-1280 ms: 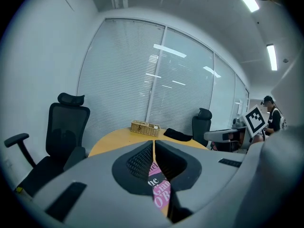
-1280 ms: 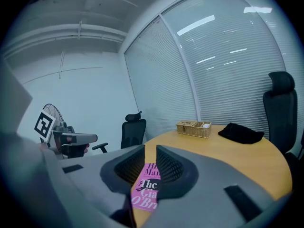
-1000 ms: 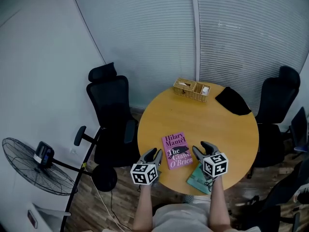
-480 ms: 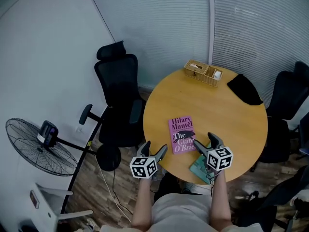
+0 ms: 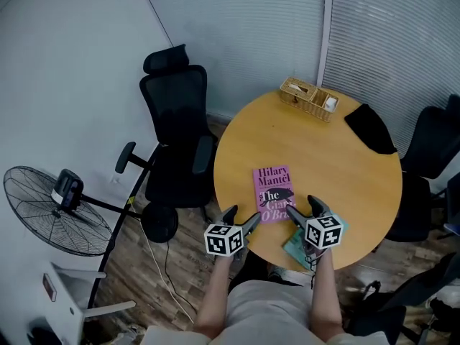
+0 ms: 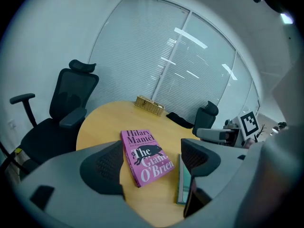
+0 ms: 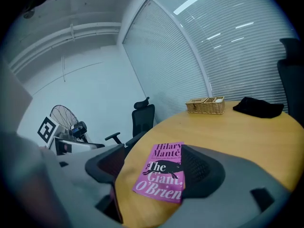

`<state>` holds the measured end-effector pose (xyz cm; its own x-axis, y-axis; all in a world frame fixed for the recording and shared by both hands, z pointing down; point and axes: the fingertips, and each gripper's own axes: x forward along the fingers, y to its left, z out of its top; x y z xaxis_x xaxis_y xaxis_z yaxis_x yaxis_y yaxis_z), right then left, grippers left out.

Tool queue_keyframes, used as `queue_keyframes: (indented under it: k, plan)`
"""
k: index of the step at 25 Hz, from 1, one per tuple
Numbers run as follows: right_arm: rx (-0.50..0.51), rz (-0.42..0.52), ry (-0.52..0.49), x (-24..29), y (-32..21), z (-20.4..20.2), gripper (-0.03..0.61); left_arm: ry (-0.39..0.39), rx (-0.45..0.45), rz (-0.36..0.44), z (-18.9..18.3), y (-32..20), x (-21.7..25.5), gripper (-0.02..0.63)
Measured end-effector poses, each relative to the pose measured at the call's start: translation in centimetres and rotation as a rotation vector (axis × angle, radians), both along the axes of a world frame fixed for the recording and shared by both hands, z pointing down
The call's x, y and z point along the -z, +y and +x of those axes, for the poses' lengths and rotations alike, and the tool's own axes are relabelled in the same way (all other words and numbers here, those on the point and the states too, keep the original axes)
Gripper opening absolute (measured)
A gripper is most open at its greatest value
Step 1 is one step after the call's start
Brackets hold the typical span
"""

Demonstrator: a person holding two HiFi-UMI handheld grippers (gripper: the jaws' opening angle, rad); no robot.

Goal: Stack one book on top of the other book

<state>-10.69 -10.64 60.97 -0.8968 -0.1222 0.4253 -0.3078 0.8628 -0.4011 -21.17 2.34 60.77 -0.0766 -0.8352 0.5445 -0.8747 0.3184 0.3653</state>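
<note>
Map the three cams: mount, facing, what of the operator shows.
Head view: on the person's head, facing steeply down at the round table; shows forearms, torso, left gripper, right gripper.
Left gripper view: on the left gripper, looks along its open jaws at the pink book; right gripper at right.
Right gripper view: on the right gripper, looks along its open jaws at that book; left gripper at left.
Shared: pink book and wicker basket; both jaw pairs have just been opening, empty.

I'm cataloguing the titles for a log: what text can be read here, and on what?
"Hilary Mantel": top of the pink book cover.
"The Giant, O'Brien": lower on that same cover.
On the teal book, no text can be made out.
Nothing else is legible.
</note>
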Motion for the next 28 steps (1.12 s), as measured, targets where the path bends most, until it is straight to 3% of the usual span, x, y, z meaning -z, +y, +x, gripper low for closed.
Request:
queue_keyframes:
  k: [8,19,28]
  plan:
    - [-0.034,-0.050,0.054,-2.8,-1.2,-1.1,0.348,-0.009,0.018,-0.072,-1.6,-0.2,-1.9,0.374]
    - [-0.066,-0.066,0.146,-5.9,-3.1,-3.1,0.307,0.013,0.062,-0.100,-5.0,-1.6,-3.3,0.299]
    - [-0.107,-0.182,0.175,-9.7,-4.2,-4.2,0.304,0.069,0.124,-0.128,-5.9,-4.9,-7.2,0.295]
